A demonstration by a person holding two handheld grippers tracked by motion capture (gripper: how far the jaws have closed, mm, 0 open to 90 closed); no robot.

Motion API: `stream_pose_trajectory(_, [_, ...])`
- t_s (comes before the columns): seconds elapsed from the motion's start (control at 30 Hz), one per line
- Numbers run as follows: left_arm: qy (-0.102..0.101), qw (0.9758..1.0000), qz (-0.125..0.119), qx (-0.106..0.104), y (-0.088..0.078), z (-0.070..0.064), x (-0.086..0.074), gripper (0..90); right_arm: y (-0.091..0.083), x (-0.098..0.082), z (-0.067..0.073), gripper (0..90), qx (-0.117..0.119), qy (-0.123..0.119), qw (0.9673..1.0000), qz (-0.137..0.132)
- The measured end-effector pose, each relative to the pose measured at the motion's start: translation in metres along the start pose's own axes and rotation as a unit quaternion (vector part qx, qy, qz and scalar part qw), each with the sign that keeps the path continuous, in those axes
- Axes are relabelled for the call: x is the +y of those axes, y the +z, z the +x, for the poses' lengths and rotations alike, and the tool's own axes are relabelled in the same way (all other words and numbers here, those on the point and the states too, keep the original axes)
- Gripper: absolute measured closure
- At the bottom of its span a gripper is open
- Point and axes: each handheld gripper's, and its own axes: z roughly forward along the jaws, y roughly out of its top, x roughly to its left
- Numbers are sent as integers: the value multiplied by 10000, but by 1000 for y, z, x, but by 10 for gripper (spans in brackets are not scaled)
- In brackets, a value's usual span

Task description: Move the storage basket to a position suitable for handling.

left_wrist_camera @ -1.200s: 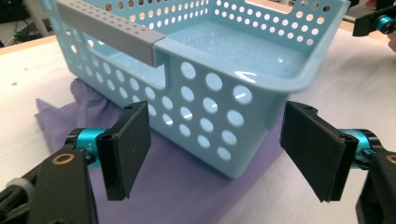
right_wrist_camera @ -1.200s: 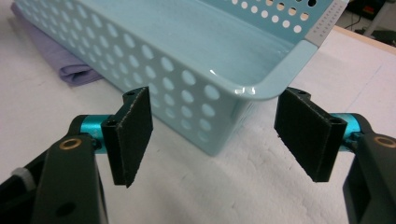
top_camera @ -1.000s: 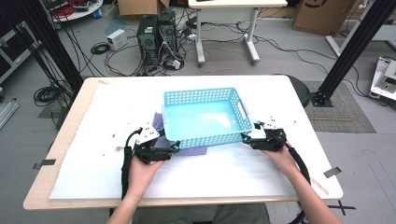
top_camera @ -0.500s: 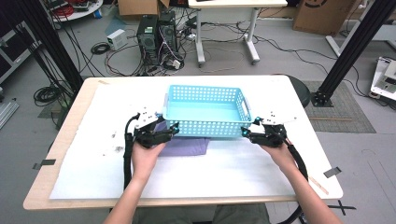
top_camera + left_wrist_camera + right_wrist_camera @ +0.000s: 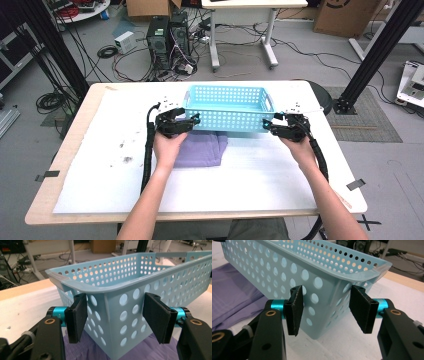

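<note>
I'm holding a light-blue perforated plastic basket (image 5: 229, 107) by its two near corners, lifted off the white mat (image 5: 100, 165) & tilted w/ its near side up. My left gripper (image 5: 192, 120) has its pads either side of the near-left corner, closed on the walls. My right gripper (image 5: 268, 123) does likewise on the near-right corner; its jaws have just been closing. In the gripper views, pad contact looks close, though I can't tell how firmly they press.

A folded purple cloth (image 5: 200, 149) lies on the mat under the basket's near edge, partly hidden by it. Beyond the table: black PC towers (image 5: 167, 35), tangled cables, a cardboard box (image 5: 345, 15). No readable writing.
</note>
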Motion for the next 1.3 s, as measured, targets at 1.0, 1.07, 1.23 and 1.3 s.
stream_pose_trajectory(1.0, [369,9969,442,542,32,6,-5,305,18,-7,-18,334,-835,439,9943,499])
stream_pose_trajectory(1.07, [462,9965,381,577,24,5,-6,303,15,-7,-17,325,-844,442,9946,421])
stream_pose_trajectory(1.23, [583,9958,270,645,-2,4,-13,301,-7,-15,-3,315,-781,423,9961,18])
stream_pose_trajectory(1.3, [632,9955,204,672,-16,3,-17,301,-13,-21,2,315,-737,413,9963,-123])
